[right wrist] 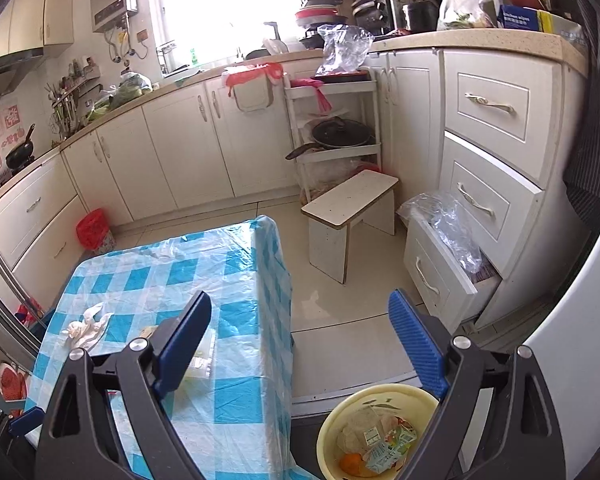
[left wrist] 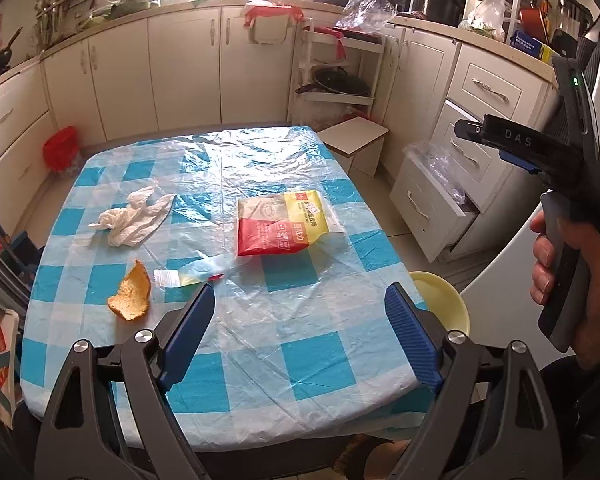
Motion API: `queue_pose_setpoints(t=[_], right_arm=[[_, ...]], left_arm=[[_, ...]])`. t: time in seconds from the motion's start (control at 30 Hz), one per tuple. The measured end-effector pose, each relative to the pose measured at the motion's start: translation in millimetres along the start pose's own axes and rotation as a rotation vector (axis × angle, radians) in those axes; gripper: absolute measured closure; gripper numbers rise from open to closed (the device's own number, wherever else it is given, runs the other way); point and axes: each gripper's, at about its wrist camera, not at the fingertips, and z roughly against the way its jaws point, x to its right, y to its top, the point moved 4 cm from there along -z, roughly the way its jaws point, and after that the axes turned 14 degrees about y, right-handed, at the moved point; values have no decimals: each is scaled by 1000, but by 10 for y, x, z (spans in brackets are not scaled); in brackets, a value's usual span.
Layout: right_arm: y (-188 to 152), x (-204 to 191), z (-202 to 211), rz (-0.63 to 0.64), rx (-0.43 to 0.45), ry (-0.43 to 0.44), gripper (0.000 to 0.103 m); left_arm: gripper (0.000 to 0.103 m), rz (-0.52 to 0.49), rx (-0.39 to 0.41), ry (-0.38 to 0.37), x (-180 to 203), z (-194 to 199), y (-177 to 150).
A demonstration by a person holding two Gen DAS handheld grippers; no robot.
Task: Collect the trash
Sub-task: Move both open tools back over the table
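Note:
On the blue-check table (left wrist: 260,364) lie a crumpled white tissue (left wrist: 132,216), an orange peel (left wrist: 130,294), a small clear wrapper (left wrist: 188,276) and a red-and-yellow packet (left wrist: 284,220). My left gripper (left wrist: 300,320) hangs open above the table's near part, nothing between its fingers. A yellow basin (right wrist: 328,432) sits low beside the table, holding wrappers and peel (right wrist: 380,440). My right gripper (right wrist: 300,340) is open and empty above the basin and the table's edge. It also shows at the right of the left wrist view as the right gripper (left wrist: 472,132), held by a hand (left wrist: 556,264).
A white stool (right wrist: 352,204) stands on the floor past the table. A low drawer (right wrist: 440,276) is pulled out with a clear plastic bag in it. A red-lined bin (right wrist: 94,228) sits by the cabinets, and a white rack (right wrist: 336,148) holds pans.

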Motion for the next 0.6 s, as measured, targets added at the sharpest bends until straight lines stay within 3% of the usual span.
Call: queue_pose_setpoints(t=[0.27, 0.43, 0.6], right_arm=[[-36, -163, -138, 15, -29, 26, 16], [-113, -398, -311, 45, -85, 86, 16], [-302, -1038, -543, 198, -164, 200, 16]], left_arm=[[20, 59, 5, 64, -437, -103, -4], [20, 181, -11, 181, -1212, -286, -20], [20, 253, -30, 285, -1892, -406, -103]])
